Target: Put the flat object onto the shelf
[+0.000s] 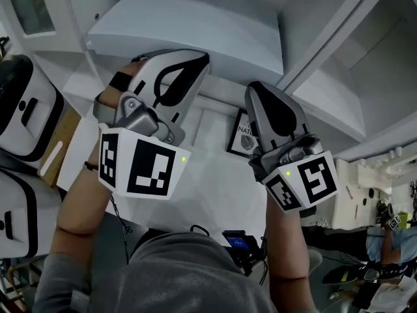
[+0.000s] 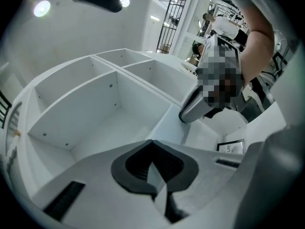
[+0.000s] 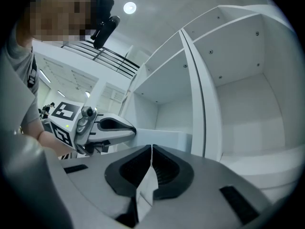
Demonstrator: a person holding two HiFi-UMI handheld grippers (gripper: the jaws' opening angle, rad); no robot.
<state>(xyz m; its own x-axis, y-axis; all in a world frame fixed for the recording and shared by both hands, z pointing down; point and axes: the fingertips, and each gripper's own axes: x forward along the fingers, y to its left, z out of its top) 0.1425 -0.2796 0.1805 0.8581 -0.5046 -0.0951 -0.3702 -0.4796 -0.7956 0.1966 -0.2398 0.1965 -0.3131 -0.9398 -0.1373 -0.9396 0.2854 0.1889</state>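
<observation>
The flat object (image 1: 242, 134), a framed print, lies on the white surface below the shelf (image 2: 71, 104), just beside the right gripper (image 1: 257, 95). That gripper and the left gripper (image 1: 192, 62) both have jaws pressed together on nothing. I judge that closed tips nudging the thin frame could push it away.

Held side by side before the shelf unit (image 1: 195, 28), the left gripper (image 1: 195, 62) at the left and the right gripper (image 1: 255, 91) at the right both point into its compartments. The framed flat object (image 1: 240, 134) sits inside the shelf unit between the two, nearer the right gripper, which covers one of its edges in the head view. Two cases (image 1: 23, 113) stand one behind the other at the far left, beside the shelf unit and outside the left gripper.
</observation>
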